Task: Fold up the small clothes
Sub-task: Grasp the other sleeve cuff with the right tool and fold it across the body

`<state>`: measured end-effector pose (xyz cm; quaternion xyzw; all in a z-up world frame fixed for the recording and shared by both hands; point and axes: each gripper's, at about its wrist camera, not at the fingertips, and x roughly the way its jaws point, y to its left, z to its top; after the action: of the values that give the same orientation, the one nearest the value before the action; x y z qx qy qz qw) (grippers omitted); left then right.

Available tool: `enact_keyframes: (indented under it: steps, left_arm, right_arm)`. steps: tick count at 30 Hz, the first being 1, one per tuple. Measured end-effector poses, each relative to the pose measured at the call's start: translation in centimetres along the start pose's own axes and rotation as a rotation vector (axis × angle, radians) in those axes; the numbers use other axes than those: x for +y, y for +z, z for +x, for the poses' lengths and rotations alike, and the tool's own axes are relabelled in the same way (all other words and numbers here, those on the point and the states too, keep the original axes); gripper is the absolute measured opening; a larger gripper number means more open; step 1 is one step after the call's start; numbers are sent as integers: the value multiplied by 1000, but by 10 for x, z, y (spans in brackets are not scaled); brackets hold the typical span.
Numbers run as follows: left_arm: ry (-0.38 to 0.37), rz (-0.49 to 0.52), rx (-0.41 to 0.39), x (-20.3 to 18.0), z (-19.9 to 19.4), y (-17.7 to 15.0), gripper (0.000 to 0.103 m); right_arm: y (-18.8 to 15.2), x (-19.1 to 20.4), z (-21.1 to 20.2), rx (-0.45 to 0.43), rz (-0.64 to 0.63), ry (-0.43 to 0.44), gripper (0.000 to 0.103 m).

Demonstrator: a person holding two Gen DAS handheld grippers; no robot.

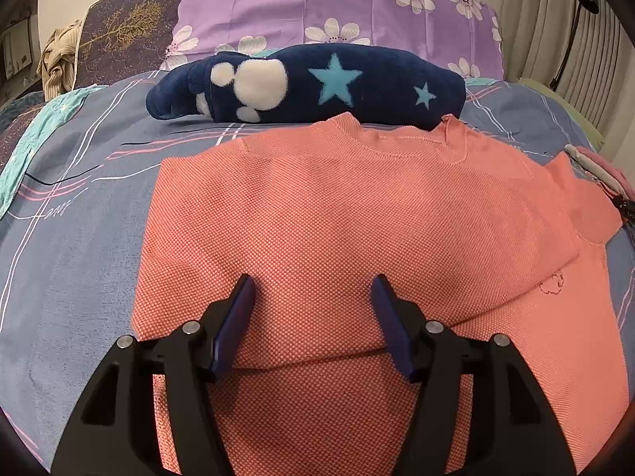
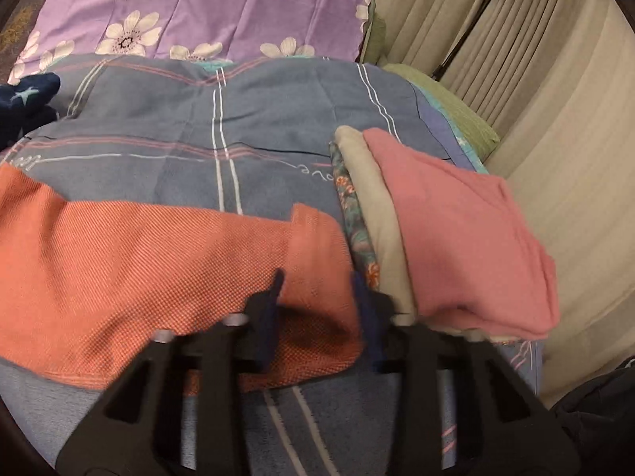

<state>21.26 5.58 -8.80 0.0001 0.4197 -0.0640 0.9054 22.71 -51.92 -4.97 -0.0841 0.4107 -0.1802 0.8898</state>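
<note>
A coral knit shirt (image 1: 337,206) lies flat on the blue plaid bedcover (image 1: 79,218), collar toward the pillows, with one layer folded across its body. My left gripper (image 1: 314,279) hovers open over the lower middle of the shirt, nothing between its blue pads. In the right wrist view the shirt's sleeve (image 2: 313,238) stretches right, toward a stack of folded clothes. My right gripper (image 2: 318,275), blurred, stands with its fingers apart on either side of the sleeve's cuff end. I see no pad pressing on the cloth.
A navy fleece with stars (image 1: 317,87) lies beyond the collar, before a purple flowered pillow (image 1: 337,8). The stack of folded clothes (image 2: 456,230), pink on top, sits at the bed's right side. Beige curtains (image 2: 555,119) hang past that edge.
</note>
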Motion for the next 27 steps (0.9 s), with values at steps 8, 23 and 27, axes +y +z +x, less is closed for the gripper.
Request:
enact_keyframes:
  steps: [8,23,27]
  left_arm:
    - [-12,-6,-3,1,0,0,64]
    - [-129,-69,-12,14,-5,3,67]
    - [-369,-183,10,12,-18,11,67]
  right_arm:
    - [25,5,-64,-100,429,449,6]
    - [-35,288,-139,58,-9,969,9]
    - [-40,287,-136,33,-20,969,13]
